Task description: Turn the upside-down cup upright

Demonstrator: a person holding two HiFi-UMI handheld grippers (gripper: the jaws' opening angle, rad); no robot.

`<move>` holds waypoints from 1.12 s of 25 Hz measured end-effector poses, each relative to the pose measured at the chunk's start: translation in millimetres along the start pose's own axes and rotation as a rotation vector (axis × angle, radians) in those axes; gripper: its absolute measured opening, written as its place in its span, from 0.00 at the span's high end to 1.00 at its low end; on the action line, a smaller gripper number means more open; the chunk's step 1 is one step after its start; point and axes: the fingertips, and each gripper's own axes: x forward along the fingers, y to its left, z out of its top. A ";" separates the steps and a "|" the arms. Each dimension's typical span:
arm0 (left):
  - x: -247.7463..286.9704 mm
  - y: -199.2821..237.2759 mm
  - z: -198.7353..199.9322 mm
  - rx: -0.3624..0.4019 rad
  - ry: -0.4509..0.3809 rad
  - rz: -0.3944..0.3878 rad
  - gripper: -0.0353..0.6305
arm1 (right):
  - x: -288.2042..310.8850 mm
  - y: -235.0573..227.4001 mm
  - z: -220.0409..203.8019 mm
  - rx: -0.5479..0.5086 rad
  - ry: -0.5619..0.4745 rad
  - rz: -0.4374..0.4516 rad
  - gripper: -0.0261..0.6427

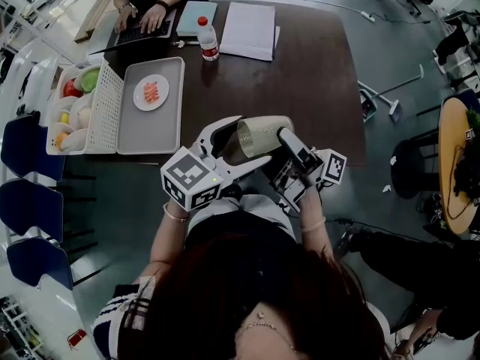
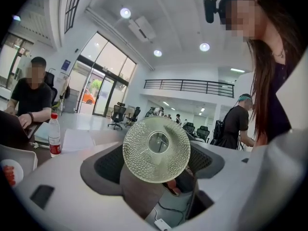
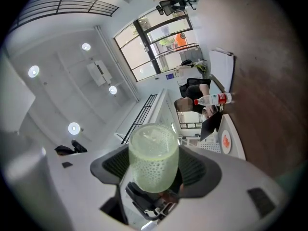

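Note:
A clear, bumpy-textured glass cup (image 1: pixel 262 135) hangs on its side in the air above the near edge of the dark table (image 1: pixel 307 66). My right gripper (image 1: pixel 283 152) is shut on it; in the right gripper view the cup (image 3: pixel 153 158) stands between the jaws of that gripper (image 3: pixel 154 172), pointing away from the camera. My left gripper (image 1: pixel 229 142) is open around the cup's other end. In the left gripper view the cup's round end (image 2: pixel 156 149) faces the camera, with gaps to both pads of the left gripper (image 2: pixel 156 163).
A grey tray (image 1: pixel 161 126) bears a small plate of food (image 1: pixel 151 92), with a white basket of fruit and vegetables (image 1: pixel 79 107) beside it. A water bottle (image 1: pixel 208 39) and papers (image 1: pixel 249 30) lie at the far edge, where a person types on a laptop (image 1: pixel 139 30). Blue chairs (image 1: pixel 22 145) stand at the left.

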 end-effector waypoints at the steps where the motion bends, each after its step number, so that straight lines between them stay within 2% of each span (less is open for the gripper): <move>1: 0.0 0.0 -0.9 0.011 0.002 0.004 0.34 | -0.1 -0.4 -0.2 0.007 0.000 0.003 0.48; 4: -0.8 -0.9 -2.2 0.042 0.008 0.009 0.34 | -0.8 -1.0 -0.6 0.024 -0.003 0.013 0.48; 16: -2.8 -2.0 -0.6 0.054 -0.004 0.016 0.35 | -0.6 -0.9 -3.3 0.039 0.014 0.046 0.47; 23: -3.8 2.3 -1.6 0.059 0.003 0.028 0.35 | -1.1 -8.0 -0.8 0.022 0.004 0.023 0.47; 28: 1.2 5.0 -4.7 0.088 0.041 0.050 0.36 | -5.6 -13.8 5.0 0.013 -0.013 -0.006 0.47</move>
